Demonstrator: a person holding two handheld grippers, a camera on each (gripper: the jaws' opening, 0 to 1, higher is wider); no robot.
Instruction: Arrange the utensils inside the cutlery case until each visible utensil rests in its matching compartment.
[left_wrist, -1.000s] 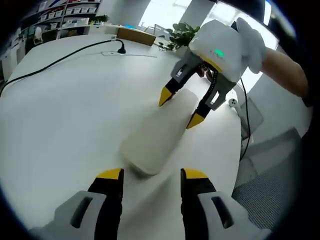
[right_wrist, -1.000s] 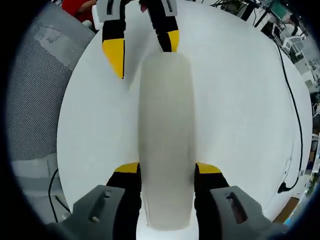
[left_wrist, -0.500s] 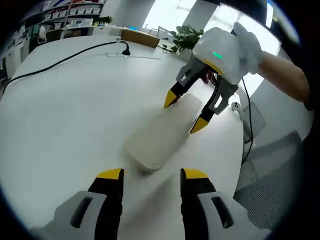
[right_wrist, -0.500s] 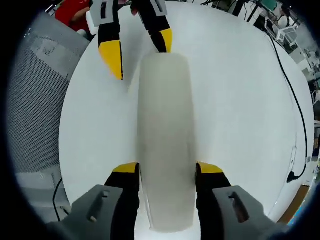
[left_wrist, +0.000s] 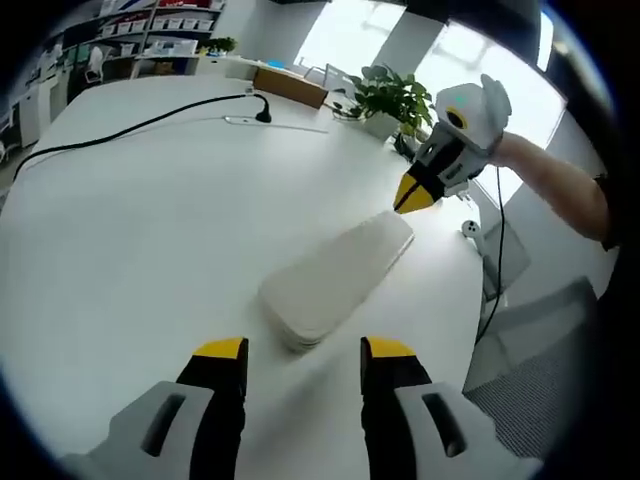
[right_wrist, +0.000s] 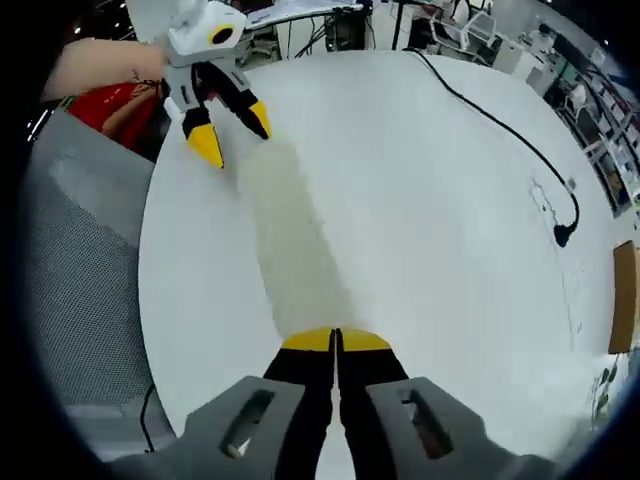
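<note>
Off came the right gripper (right_wrist: 336, 340), jaws now pressed together, lifted clear of the cutlery case (left_wrist: 335, 275), which lay closed, apparently, on the bench (left_wrist: 140, 220). Left gripper (left_wrist: 303, 350) waited apart, just beside it; opening remained.

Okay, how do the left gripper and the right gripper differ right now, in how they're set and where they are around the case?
The left gripper has its fingers spread apart; the right gripper has its fingers pressed together. The left gripper sits just off one end of the closed cutlery case; the right gripper is at the opposite end, lifted above it. Both share yellow fingertips, and neither holds anything.
</note>
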